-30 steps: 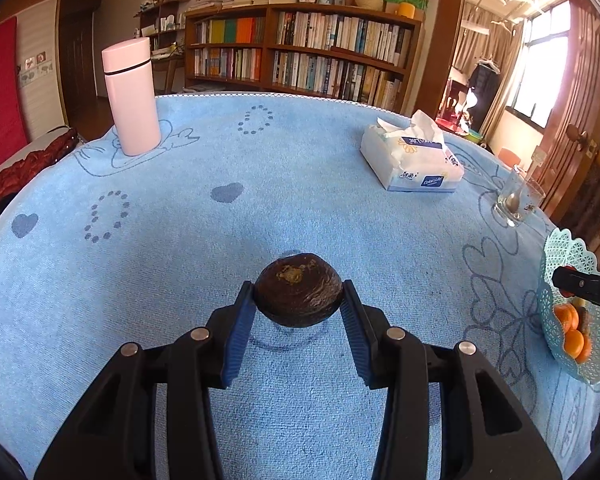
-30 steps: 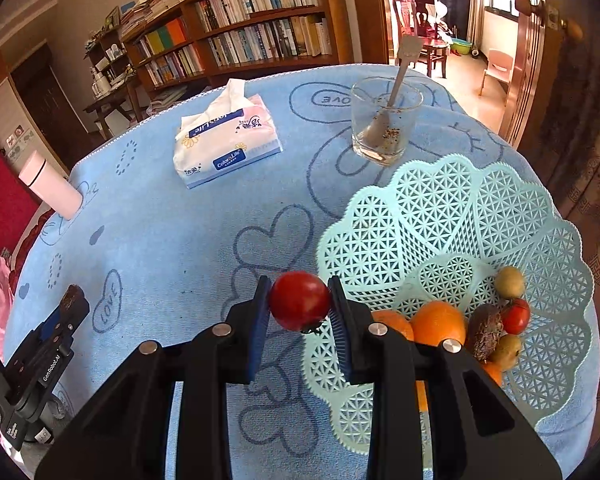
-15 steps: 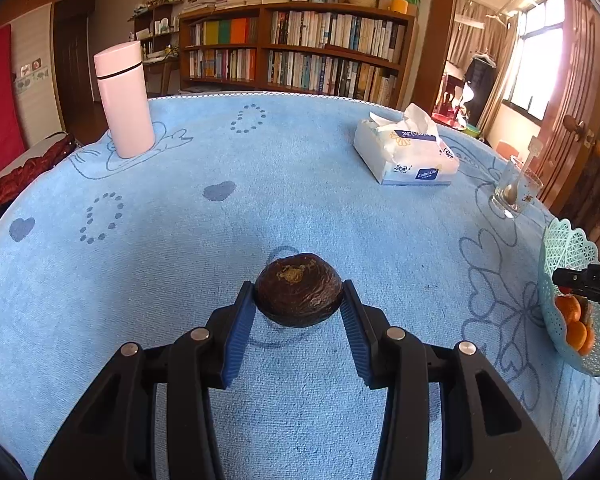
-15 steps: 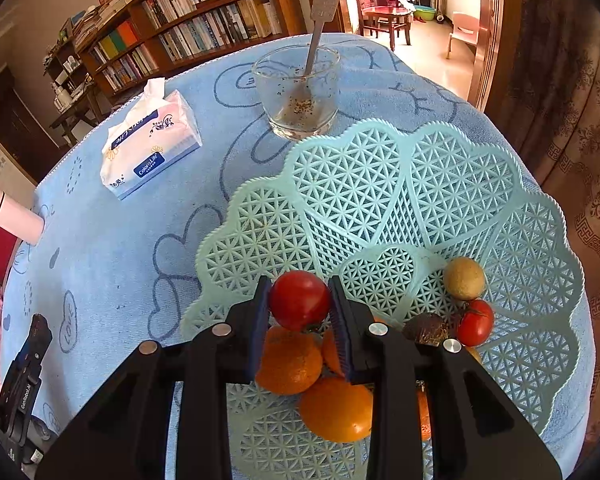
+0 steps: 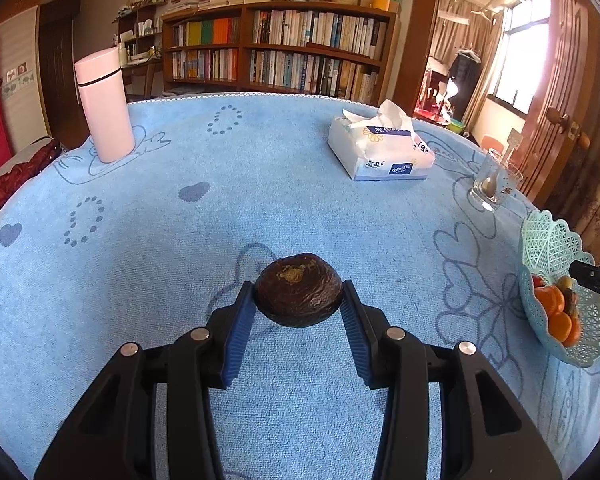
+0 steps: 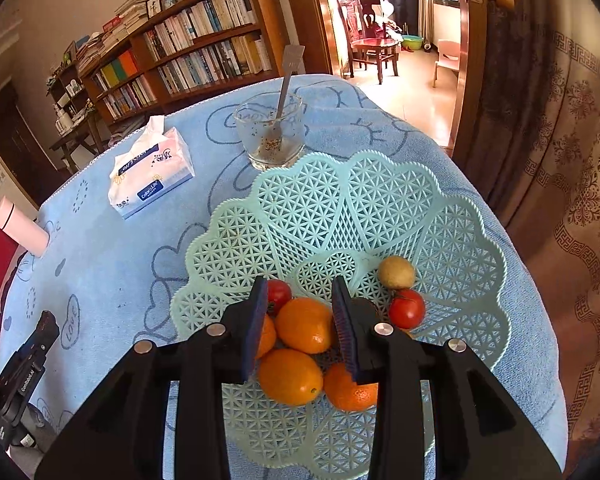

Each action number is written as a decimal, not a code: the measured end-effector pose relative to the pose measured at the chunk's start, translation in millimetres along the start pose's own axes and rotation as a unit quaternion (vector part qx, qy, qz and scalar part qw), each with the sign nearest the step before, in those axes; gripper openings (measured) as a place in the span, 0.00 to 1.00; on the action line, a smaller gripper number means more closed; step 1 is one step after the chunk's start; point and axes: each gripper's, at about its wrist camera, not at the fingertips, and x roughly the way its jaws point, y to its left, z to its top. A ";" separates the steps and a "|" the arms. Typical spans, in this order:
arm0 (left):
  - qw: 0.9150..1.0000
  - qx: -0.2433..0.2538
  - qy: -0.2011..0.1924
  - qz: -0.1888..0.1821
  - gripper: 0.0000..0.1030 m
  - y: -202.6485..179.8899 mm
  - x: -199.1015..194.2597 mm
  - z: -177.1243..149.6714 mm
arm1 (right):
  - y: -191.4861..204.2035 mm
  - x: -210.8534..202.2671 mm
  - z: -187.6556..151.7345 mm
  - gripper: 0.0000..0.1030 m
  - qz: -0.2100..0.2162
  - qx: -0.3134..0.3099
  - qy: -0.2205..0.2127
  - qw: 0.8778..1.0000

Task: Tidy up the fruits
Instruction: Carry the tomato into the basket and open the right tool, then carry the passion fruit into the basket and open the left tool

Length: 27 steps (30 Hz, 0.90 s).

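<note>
In the left wrist view my left gripper (image 5: 298, 287) is shut on a dark brown wrinkled fruit (image 5: 298, 298), held just above the blue tablecloth. The mint lattice basket (image 5: 548, 236) stands at the far right there. In the right wrist view my right gripper (image 6: 299, 286) hangs over the basket (image 6: 340, 208) with its jaws opening and nothing pressed between the pads. A red tomato (image 6: 279, 294) lies in the basket by the left finger, against several oranges (image 6: 306, 324). Another tomato (image 6: 407, 308), a small yellowish fruit (image 6: 396, 272) and a dark fruit (image 6: 364, 306) lie to the right.
A tissue pack (image 5: 380, 148) and a pink flask (image 5: 105, 106) stand on the far half of the round table. A glass with a spoon (image 6: 270, 136) sits just behind the basket. The table's edge drops off close to the basket's right side (image 6: 532, 300).
My right gripper travelled from the basket's left rim to over its middle, then its jaws parted and the tomato dropped among the oranges. The left gripper kept still with its fruit.
</note>
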 end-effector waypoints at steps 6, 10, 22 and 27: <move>1.000 0.016 0.005 -0.015 0.42 -24.9 -5.2 3.4 | -18.2 -15.5 -11.7 0.43 -0.041 -0.019 -0.038 0.998; 0.999 0.039 0.007 -0.029 0.42 -54.9 -7.5 5.1 | -29.0 -24.1 -18.7 0.43 -0.054 -0.031 -0.058 0.996; 0.991 0.114 0.002 -0.069 0.42 -164.9 -1.2 16.4 | -59.3 -40.0 -42.9 0.46 -0.030 -0.031 -0.079 0.996; 0.987 0.132 0.008 -0.094 0.42 -202.9 9.0 20.3 | -68.8 -45.7 -47.5 0.46 -0.015 -0.026 -0.083 0.996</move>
